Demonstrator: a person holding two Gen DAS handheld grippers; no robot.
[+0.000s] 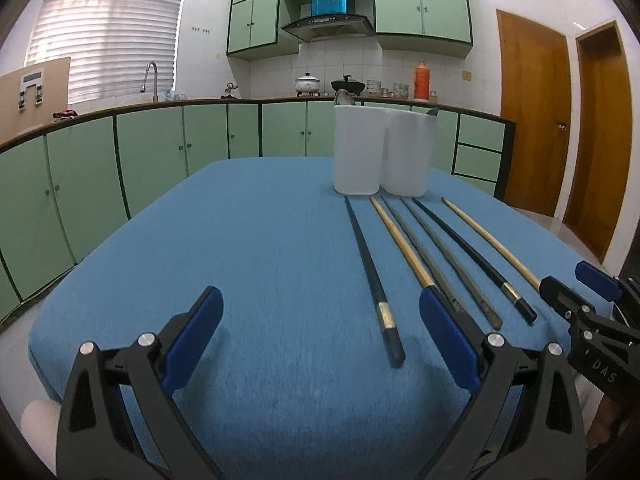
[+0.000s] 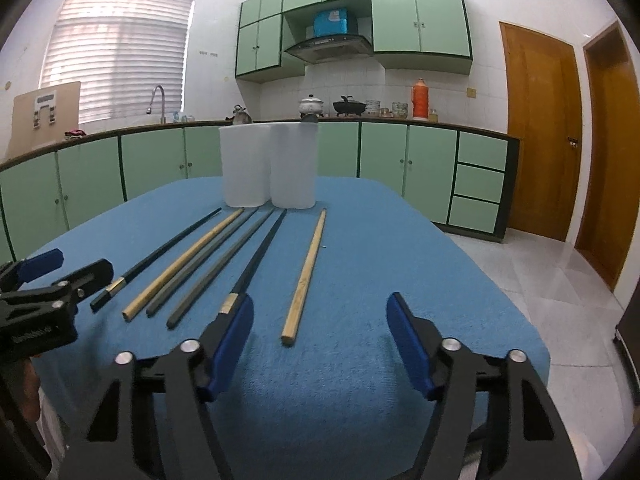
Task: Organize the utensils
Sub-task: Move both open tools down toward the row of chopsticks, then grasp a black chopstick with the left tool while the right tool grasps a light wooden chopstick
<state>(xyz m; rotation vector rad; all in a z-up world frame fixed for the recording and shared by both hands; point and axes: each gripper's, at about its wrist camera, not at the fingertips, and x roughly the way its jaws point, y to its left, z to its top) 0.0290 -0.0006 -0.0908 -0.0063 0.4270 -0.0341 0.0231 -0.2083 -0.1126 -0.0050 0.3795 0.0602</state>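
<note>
Chopsticks [image 2: 240,256] are laid just before the white holders [image 2: 268,164], with both the left gripper [image 1: 320,320] and right gripper [image 2: 320,320] held wide and empty.

Domestic kitchen: green cabinets [image 2: 416,24] upper centre, range hood [image 2: 328,46], sink tap [image 2: 156,102] at left, pots [image 2: 311,105] on stove.

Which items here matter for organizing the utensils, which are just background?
Job:
six chopsticks lying on the blue tablecloth
two white holders
left gripper, open
right gripper, open

Background:
pots
orange flask
faucet
range hood
</note>
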